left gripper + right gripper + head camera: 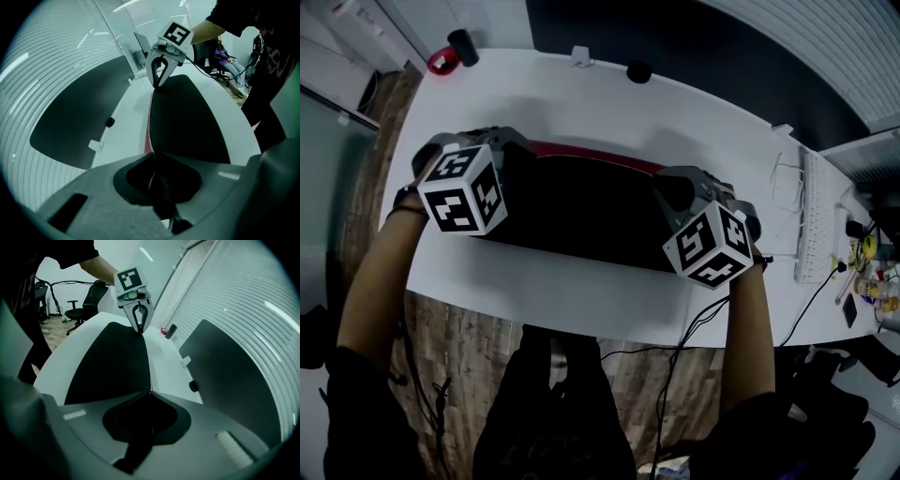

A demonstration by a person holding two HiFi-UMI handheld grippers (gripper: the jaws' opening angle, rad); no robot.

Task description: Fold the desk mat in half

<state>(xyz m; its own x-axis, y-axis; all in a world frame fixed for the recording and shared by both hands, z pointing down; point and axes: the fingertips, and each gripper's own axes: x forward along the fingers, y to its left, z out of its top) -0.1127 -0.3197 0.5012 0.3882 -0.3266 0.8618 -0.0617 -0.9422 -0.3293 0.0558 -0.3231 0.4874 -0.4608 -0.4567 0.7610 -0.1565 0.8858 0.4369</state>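
Both of your grippers pinch the desk mat [581, 211] tight. Your left gripper [153, 159] holds its far edge at the left end. Your right gripper [150, 394] holds the right end. The black mat lies on the white table [609, 103], with red showing along that edge.

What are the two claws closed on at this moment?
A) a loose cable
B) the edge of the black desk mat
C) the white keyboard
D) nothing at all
B: each gripper view shows the jaws pinched together on the thin edge of the desk mat, the left claw at one end and the right claw at the other.
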